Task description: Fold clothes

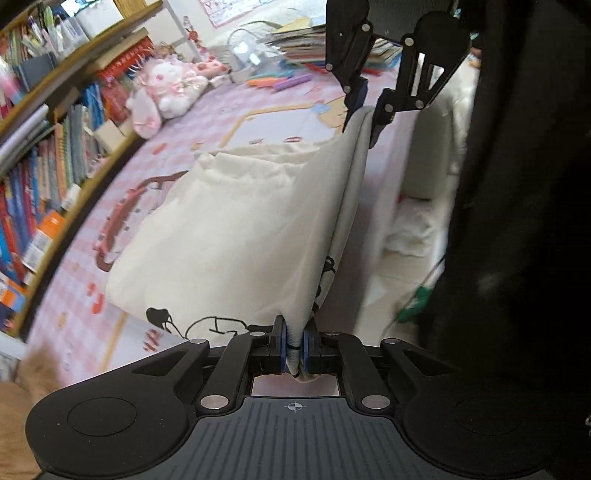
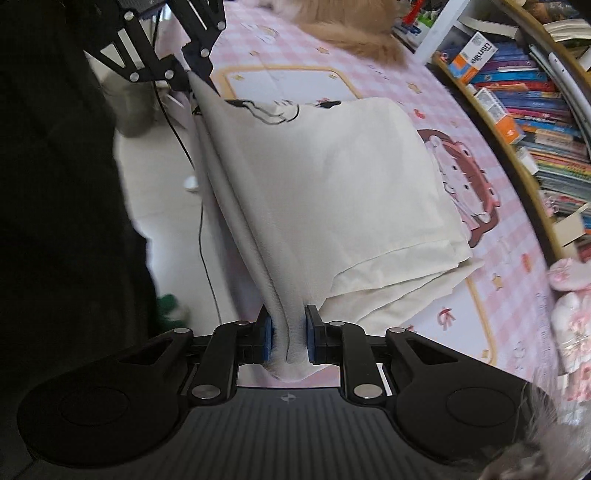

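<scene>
A cream garment (image 1: 229,229) with a black line drawing lies partly on the pink checked table cover (image 1: 177,122). Its near edge is lifted taut between both grippers. In the left wrist view my left gripper (image 1: 294,347) is shut on one end of that edge, and my right gripper (image 1: 364,110) pinches the other end at the top. In the right wrist view my right gripper (image 2: 289,339) is shut on a thick fold of the garment (image 2: 332,184), with the left gripper (image 2: 190,75) holding the far end. The rest of the cloth slopes down onto the table.
A bookshelf (image 1: 44,166) (image 2: 535,110) lines the table's far side. A pink plush toy (image 1: 166,88), a wire basket (image 1: 247,51) and stacked papers (image 1: 299,40) sit at one end. An orange furry animal (image 2: 351,26) lies at the other. A person's dark clothing (image 2: 55,184) fills the near side.
</scene>
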The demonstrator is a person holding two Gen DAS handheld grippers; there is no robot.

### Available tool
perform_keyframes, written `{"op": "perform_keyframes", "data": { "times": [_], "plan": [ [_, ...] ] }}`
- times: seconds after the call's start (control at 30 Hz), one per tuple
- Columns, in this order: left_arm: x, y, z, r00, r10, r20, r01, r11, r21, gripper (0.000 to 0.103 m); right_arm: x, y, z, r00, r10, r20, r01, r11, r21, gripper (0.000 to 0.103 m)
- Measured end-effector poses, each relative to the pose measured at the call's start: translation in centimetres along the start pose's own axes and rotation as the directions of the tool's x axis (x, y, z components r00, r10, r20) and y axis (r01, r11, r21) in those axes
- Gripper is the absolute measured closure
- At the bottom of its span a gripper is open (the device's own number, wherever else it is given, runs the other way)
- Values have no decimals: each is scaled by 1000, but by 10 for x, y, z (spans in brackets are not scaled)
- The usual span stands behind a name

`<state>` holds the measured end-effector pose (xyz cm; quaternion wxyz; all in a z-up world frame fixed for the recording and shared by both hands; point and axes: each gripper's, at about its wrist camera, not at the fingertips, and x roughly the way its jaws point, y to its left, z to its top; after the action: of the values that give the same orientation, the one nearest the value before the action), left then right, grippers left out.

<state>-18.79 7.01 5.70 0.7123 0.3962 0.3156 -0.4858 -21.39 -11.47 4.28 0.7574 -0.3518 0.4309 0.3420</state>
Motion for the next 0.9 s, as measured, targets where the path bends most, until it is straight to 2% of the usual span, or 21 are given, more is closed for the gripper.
{"op": "perform_keyframes", "data": {
  "times": [0.07,0.17,0.3,0.4,0.5,0.6,0.73,0.9],
  "plan": [
    [-12,5,4,1000,-16,9,16,1000,-6,95,-14,0,4,1000,22,12,-23,1000,14,86],
    [-33,20,10,999,-13,47,15,999,-28,95,-45,-12,15,998,-3,60,1,1000,29,87],
    [-49,61,21,988,75,135,-59,991,-123,95,-75,-39,33,985,-101,142,93,994,59,87],
    [-42,93,27,978,134,159,-105,979,-177,95,-77,-61,46,969,-169,180,160,985,65,87],
    [-23,120,31,975,166,150,-134,970,-205,95,-65,-89,53,960,-203,191,191,979,76,87],
    [5,145,33,981,160,112,-129,961,-244,95,-46,-114,61,963,-197,183,180,978,104,87],
    [43,174,33,990,130,62,-107,950,-293,94,-4,-143,66,976,-168,137,150,980,130,87],
    [83,191,26,995,102,2,-95,934,-345,89,45,-177,70,991,-107,86,88,976,199,87]
  ]
}}
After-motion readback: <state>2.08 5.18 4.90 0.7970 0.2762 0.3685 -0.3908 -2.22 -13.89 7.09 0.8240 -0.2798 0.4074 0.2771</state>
